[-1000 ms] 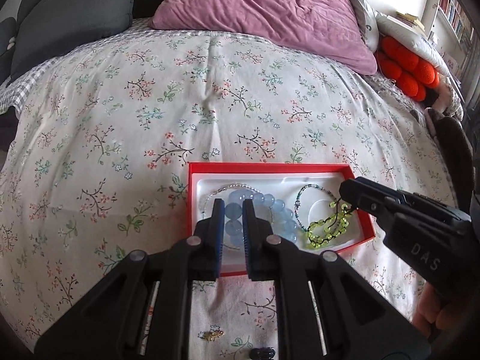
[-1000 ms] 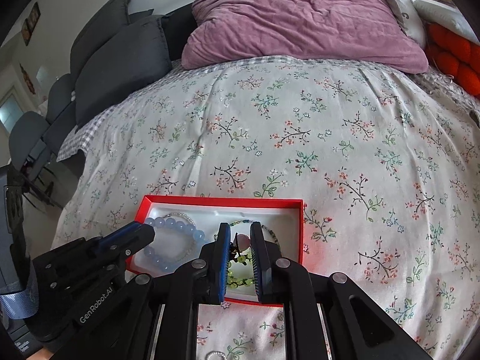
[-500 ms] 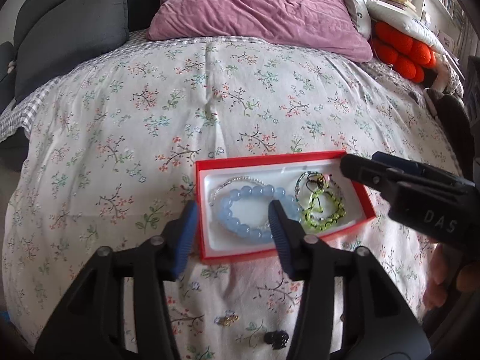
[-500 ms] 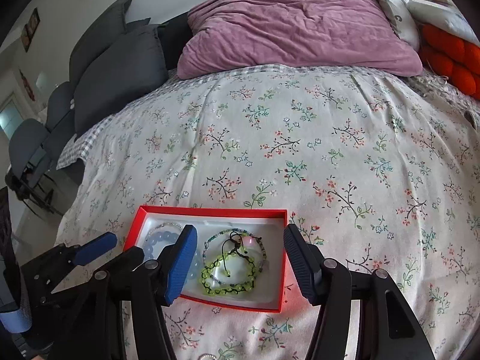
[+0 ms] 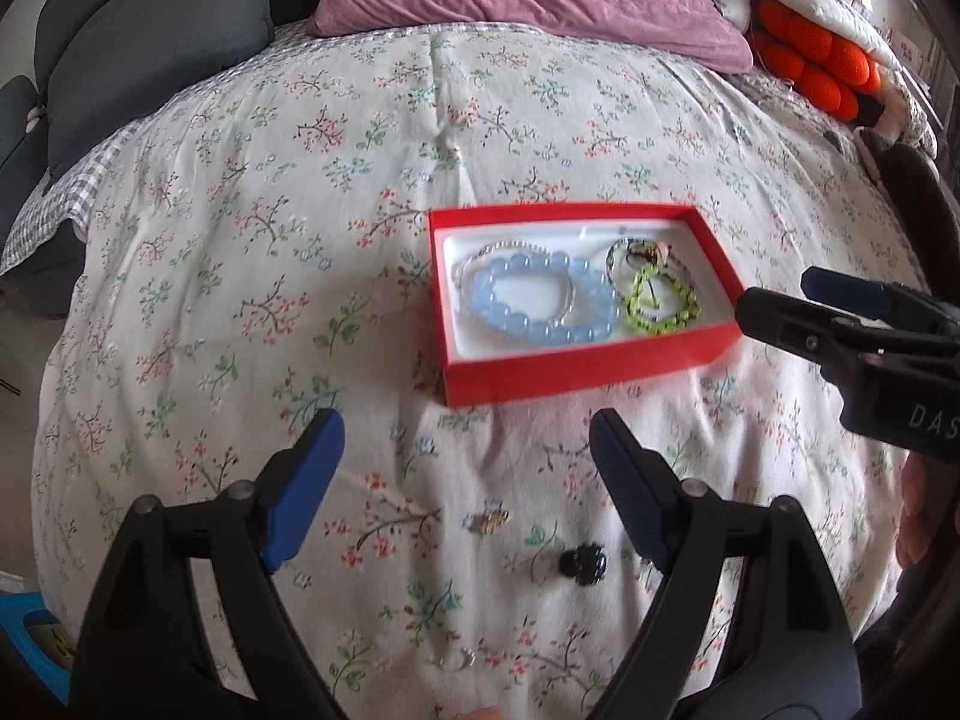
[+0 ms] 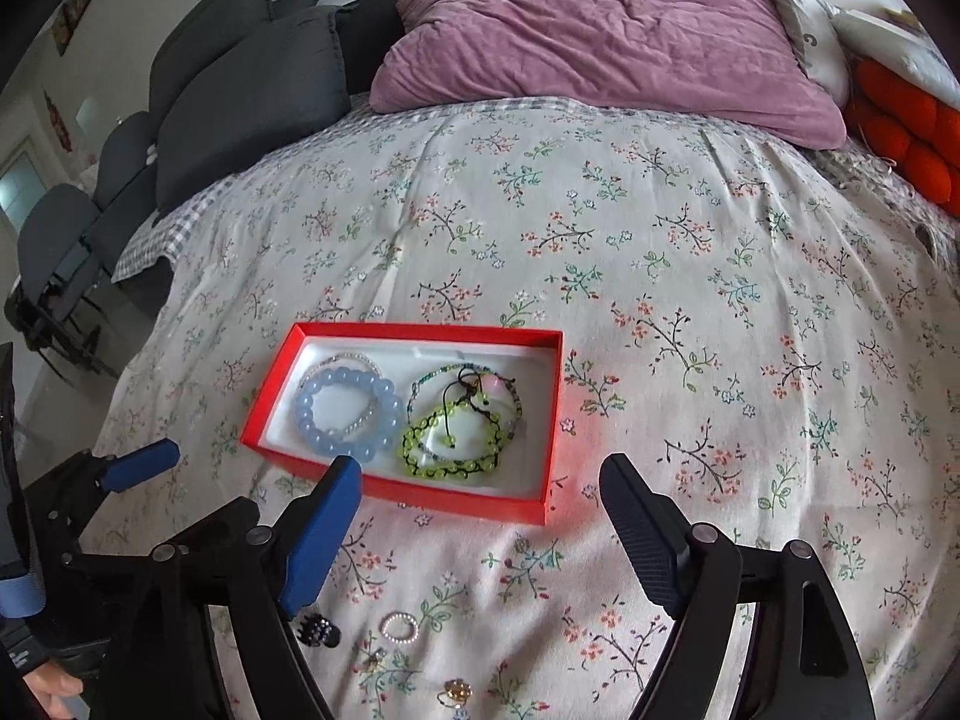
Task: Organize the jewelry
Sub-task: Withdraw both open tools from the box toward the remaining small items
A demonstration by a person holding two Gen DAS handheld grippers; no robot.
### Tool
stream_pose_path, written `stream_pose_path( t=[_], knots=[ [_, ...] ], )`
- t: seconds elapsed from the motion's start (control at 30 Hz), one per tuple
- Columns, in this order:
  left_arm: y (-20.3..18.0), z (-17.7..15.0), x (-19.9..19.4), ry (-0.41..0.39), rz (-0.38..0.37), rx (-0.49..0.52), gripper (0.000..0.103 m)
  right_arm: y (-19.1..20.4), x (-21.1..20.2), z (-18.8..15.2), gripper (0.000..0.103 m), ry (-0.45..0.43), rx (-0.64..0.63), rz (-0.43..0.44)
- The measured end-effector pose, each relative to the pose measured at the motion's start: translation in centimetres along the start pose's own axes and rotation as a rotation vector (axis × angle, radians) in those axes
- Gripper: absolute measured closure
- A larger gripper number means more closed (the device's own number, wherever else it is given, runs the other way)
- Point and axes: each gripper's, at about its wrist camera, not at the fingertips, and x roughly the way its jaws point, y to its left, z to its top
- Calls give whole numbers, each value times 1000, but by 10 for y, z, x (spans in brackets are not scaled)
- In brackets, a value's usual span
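A red box with a white lining lies on the flowered bedspread. In it rest a pale blue bead bracelet, a thin silver bead strand, a lime green corded bracelet and a dark beaded one. My left gripper hovers short of the box, jaws opening, nothing between them. My right gripper stands over the box's near edge, jaws opening, also empty. Small loose pieces lie nearer me: a gold charm, a black bead cluster, a pearl ring, an amber ring.
A mauve pillow and dark grey cushions line the bed's head. An orange knobbly cushion lies at the right. Grey chairs stand beyond the left edge. A fingertip shows by the right gripper's handle.
Both grippers went from shut on bracelets in the box to wide open and drew back toward me. The blue and green bracelets now lie loose in the box.
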Motion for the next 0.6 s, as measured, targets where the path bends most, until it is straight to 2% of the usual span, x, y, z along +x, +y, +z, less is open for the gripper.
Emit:
stream_pose_path(
  t=[0.27,0.6],
  knots=[
    [-3,-25,-8,33,23,40,19,3,2,-30,20,103,-29,-27],
    [-13,-49,-19,34,39,102,19,1,-2,-56,19,167,-43,-48]
  ],
)
